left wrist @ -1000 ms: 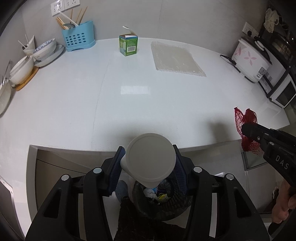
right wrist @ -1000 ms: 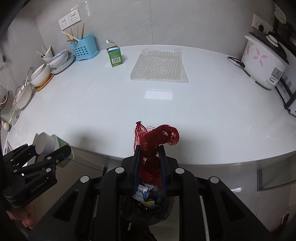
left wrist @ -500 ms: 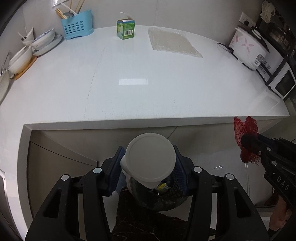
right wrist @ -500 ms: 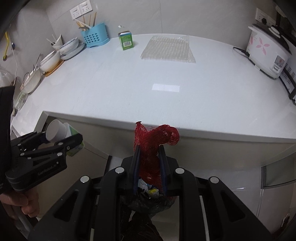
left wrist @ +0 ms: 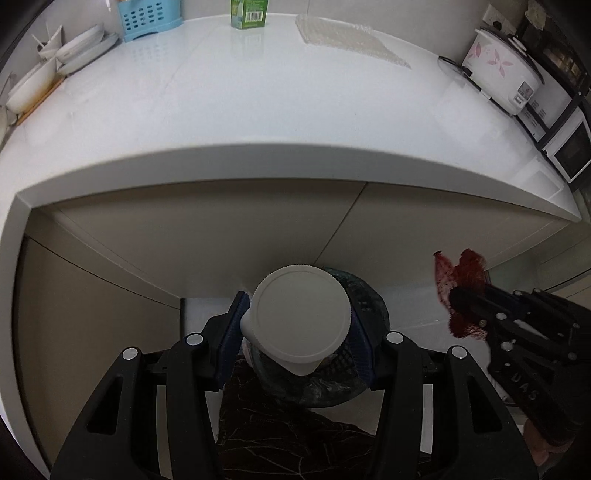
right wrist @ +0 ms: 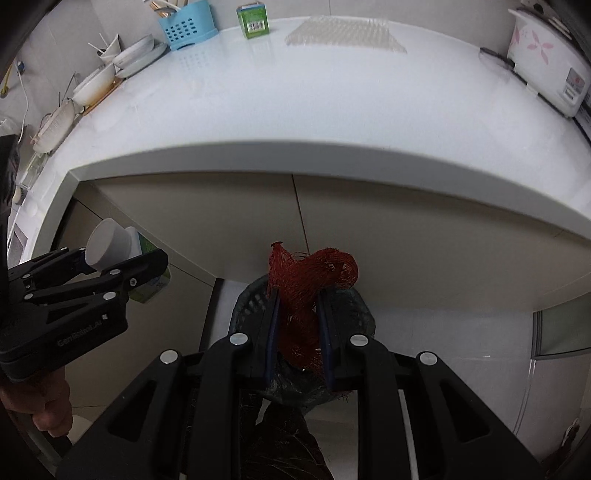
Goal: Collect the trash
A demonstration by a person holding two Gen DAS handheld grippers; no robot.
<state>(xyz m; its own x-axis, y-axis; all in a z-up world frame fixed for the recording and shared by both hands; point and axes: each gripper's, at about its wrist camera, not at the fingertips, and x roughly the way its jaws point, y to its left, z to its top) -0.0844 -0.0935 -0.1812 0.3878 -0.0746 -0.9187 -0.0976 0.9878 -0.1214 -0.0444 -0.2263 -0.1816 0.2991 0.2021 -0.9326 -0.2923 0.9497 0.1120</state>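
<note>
My left gripper [left wrist: 295, 325] is shut on a white plastic cup [left wrist: 300, 322] with a green label, held bottom toward the camera above a black-bagged trash bin [left wrist: 365, 314] on the floor. The cup also shows in the right wrist view [right wrist: 107, 245], held by the left gripper [right wrist: 122, 258]. My right gripper [right wrist: 297, 325] is shut on a wad of red mesh netting [right wrist: 308, 277], held over the same bin [right wrist: 255, 299]. In the left wrist view the netting [left wrist: 461, 277] hangs from the right gripper [left wrist: 458, 299] to the right of the bin.
A white counter [left wrist: 258, 110] juts out above the bin, with cabinet doors [left wrist: 207, 225] below. On it stand a green carton [left wrist: 247, 13], a bubble-wrap sheet [left wrist: 351, 40], a blue utensil holder [left wrist: 147, 16], stacked dishes [left wrist: 66, 55] and a rice cooker [left wrist: 498, 70].
Both grippers have dropped below the counter edge and come closer to the bin, each still holding its item. The counter now sits higher in both views.
</note>
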